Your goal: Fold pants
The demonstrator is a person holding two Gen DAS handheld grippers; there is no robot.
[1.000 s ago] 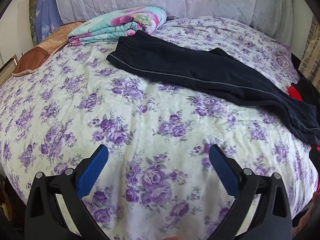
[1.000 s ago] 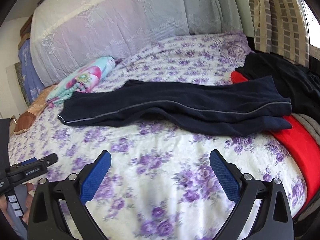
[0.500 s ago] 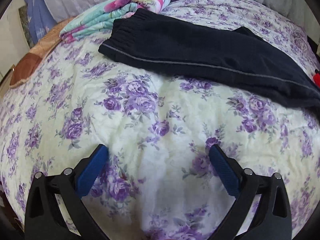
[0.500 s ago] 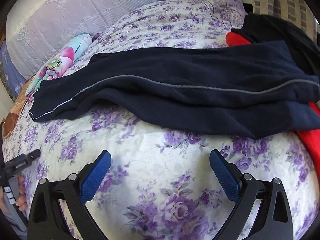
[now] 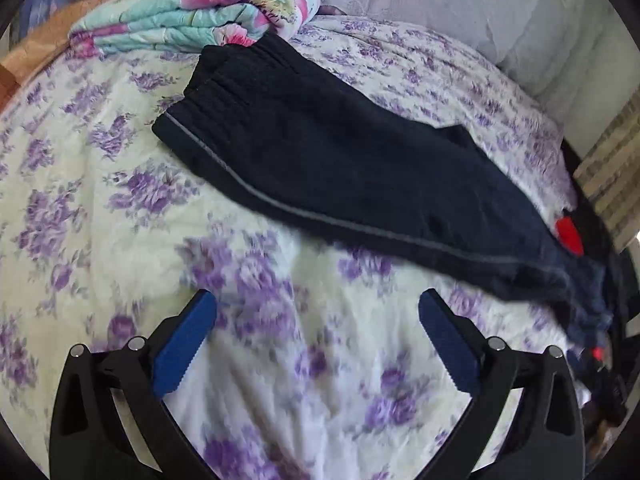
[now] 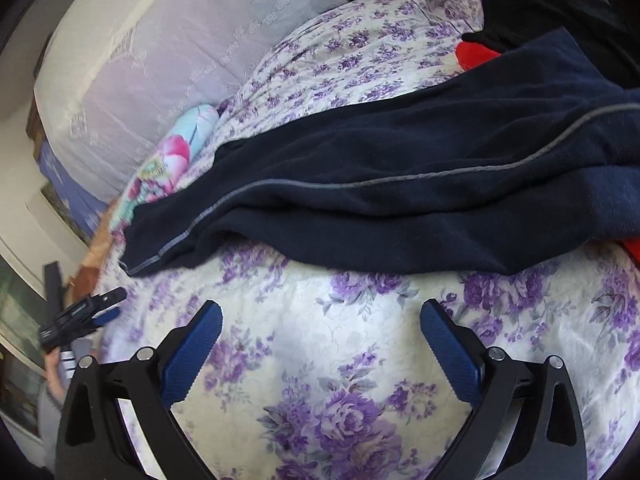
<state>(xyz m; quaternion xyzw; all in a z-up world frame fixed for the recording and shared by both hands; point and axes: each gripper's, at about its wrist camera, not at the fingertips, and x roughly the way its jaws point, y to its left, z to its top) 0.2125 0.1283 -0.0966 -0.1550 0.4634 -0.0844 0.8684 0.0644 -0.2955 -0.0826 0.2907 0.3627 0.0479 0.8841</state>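
Note:
Dark navy pants [image 5: 344, 160] with a grey side stripe lie flat across a bed with a purple-flowered cover [image 5: 120, 216]; the ribbed waistband is at the upper left in the left wrist view. My left gripper [image 5: 316, 316] hovers open over the cover, short of the pants' near edge. In the right wrist view the pants [image 6: 420, 184] stretch from lower left to upper right, legs stacked. My right gripper [image 6: 320, 320] is open just below their lower edge, holding nothing. The left gripper [image 6: 84, 314] also shows at the far left there, held by a hand.
A folded turquoise and pink blanket [image 5: 200, 12] touches the waistband end. White lace-covered pillows [image 6: 168, 64] line the headboard. Red [image 6: 476, 54] and black clothes [image 6: 560, 12] lie by the pants' leg ends at the bed's right side.
Both grippers have moved in toward the pants, which now loom larger. The right view has tilted, and the left has swung toward the waistband. Both stay open.

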